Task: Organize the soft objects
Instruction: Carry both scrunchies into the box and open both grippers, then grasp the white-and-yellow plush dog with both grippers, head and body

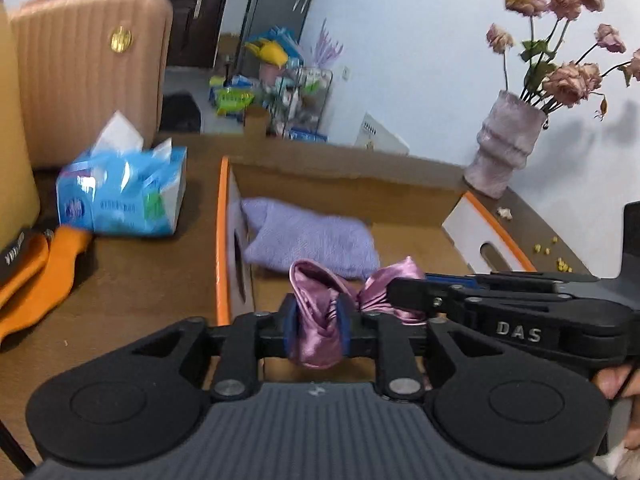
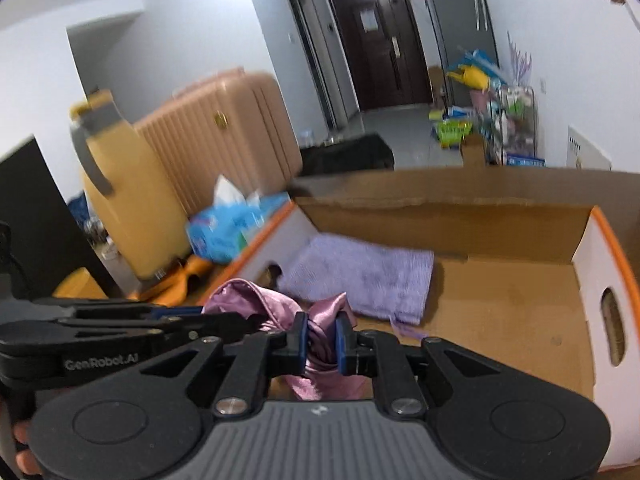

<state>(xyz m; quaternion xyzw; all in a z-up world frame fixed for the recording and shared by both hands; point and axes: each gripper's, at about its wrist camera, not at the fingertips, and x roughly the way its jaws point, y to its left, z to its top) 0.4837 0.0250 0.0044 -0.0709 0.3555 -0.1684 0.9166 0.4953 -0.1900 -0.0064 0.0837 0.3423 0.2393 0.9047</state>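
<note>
A shiny pink satin cloth [image 1: 316, 316] is bunched between both grippers above the near edge of an open cardboard box [image 1: 404, 188]. My left gripper [image 1: 318, 326] is shut on one end of it. My right gripper [image 2: 321, 340] is shut on the other end [image 2: 320, 332], and it enters the left wrist view from the right [image 1: 404, 292]. A folded lavender towel [image 1: 310, 238] lies inside the box at its left side; it also shows in the right wrist view [image 2: 360, 276]. The box floor [image 2: 500, 304] to the right of the towel is bare cardboard.
A blue tissue pack [image 1: 122, 196] and orange cloth [image 1: 36, 276] lie left of the box. A pink suitcase [image 1: 88, 68] and a yellow jug [image 2: 128, 184] stand behind them. A vase of dried roses [image 1: 504, 144] stands at the box's far right corner.
</note>
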